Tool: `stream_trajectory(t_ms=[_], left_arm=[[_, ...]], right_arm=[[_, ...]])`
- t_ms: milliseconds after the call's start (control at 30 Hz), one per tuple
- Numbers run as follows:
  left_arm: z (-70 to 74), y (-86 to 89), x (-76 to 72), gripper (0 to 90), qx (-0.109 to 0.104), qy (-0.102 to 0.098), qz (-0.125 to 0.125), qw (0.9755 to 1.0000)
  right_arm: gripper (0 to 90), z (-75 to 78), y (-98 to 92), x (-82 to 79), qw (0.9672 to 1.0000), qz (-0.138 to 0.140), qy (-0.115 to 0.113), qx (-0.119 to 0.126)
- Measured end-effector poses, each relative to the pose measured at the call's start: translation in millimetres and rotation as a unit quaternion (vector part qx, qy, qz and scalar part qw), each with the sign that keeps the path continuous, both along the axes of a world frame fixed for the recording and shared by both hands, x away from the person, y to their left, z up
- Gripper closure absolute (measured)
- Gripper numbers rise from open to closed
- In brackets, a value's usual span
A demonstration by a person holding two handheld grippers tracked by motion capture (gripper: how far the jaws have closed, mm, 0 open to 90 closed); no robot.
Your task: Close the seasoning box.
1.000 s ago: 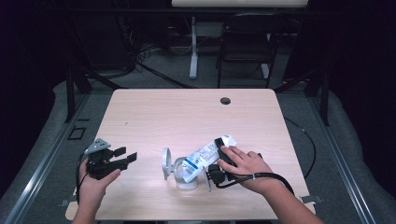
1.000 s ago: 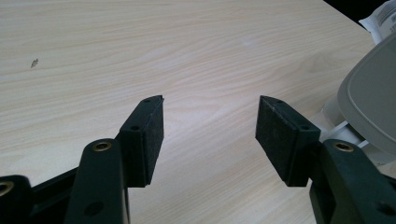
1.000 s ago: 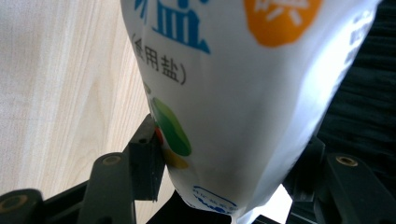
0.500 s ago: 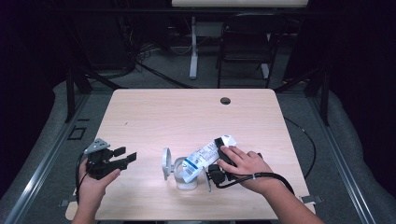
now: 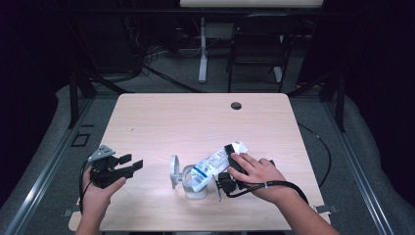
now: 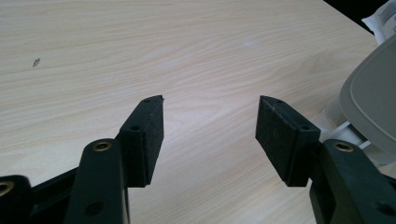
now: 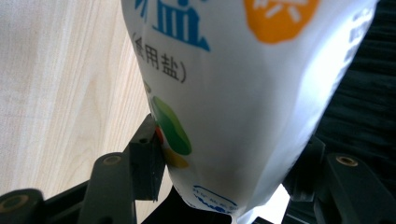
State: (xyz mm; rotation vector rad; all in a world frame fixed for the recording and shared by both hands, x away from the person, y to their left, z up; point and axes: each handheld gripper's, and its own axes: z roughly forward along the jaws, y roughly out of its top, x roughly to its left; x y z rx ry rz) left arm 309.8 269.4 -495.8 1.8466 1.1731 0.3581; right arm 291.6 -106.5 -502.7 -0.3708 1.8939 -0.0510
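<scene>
**Q:** Where is the salt bag, and what has hold of it?

**A:** I see the white salt bag (image 5: 214,164) near the front of the wooden table (image 5: 195,122), a little right of centre. It lies tilted, its lower end over a small white container (image 5: 195,188) and its upper end rising toward the right. My right gripper (image 5: 230,164) has it clamped: in the right gripper view the bag (image 7: 243,102) sits between the two black jaws, the left pad pressing into its printed face beside a green and orange mark. Blue characters and an orange patch show higher up on the bag. The person's right hand (image 5: 257,174) is wrapped over that gripper, with its black cable looping off toward the table's front right.

**Q:** And the container?

**A:** It stands on the table under the bag's low end, with a round grey lid (image 5: 173,171) hinged open on its left side, standing on edge. Whether the bag's mouth touches the rim, I can't tell.

**Q:** What about your other side?

**A:** My left gripper (image 5: 128,164) is held at the table's front left edge, well apart from the container, jaws pointing toward it. They are spread wide with nothing between them; in the left gripper view, bare wood shows in the gap (image 6: 210,135), and the grey lid (image 6: 371,102) sits at the right edge.
</scene>
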Motion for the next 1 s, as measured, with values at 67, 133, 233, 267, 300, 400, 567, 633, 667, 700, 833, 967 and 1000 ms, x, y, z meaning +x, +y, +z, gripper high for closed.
stream_trajectory(t_ms=[67,133,233,267,300,400,567,633,667,700,833,967,1000], left_arm=[[-0.1,0.1,0.0,42.2,0.000,0.000,0.000,1.0000],[-0.1,0.1,0.0,42.2,0.000,0.000,0.000,1.0000],[-0.2,0.2,0.1,42.2,-0.001,0.000,0.000,1.0000],[-0.2,0.2,0.1,42.2,-0.001,0.000,0.000,1.0000],[-0.1,0.5,0.1,42.2,0.000,0.000,0.001,1.0000],[-0.2,0.7,0.2,42.2,-0.001,0.000,0.001,1.0000],[-0.4,0.7,0.2,42.2,-0.001,0.001,0.001,1.0000],[-0.5,0.7,0.2,42.2,-0.001,0.001,0.001,1.0000],[-0.6,0.8,0.2,42.2,-0.001,0.001,0.001,1.0000],[-0.6,0.8,0.2,42.2,-0.001,0.001,0.001,1.0000],[-0.6,1.0,0.3,42.2,-0.002,0.000,0.002,1.0000],[-0.6,1.2,0.3,42.2,-0.002,0.000,0.002,1.0000],[-0.5,1.3,0.3,42.2,-0.001,0.001,0.002,1.0000]], right_arm=[[42.3,-0.1,0.0,0.0,1.0000,0.000,0.000,0.000],[42.3,-0.1,0.0,0.0,1.0000,0.000,0.000,0.000],[42.3,-0.3,-0.3,0.0,1.0000,0.002,0.000,0.001],[42.3,-0.3,-0.3,0.0,1.0000,0.002,0.000,0.001],[42.3,-0.3,-0.3,-0.1,1.0000,0.003,-0.002,0.000],[42.3,-0.3,-0.3,0.0,1.0000,0.003,-0.002,-0.001],[42.4,-0.4,-0.3,0.0,1.0000,0.004,-0.003,-0.001],[42.3,-0.4,-0.3,0.0,1.0000,0.004,-0.002,-0.001],[42.4,-0.4,-0.3,0.0,1.0000,0.004,-0.002,0.000],[42.4,-0.4,-0.3,0.0,1.0000,0.004,-0.002,0.000],[42.4,-0.3,-0.4,0.0,1.0000,0.004,-0.002,-0.001],[42.5,-0.4,-0.5,0.0,1.0000,0.005,-0.003,-0.001],[42.5,-0.2,-0.4,-0.4,1.0000,0.004,-0.004,-0.003]])
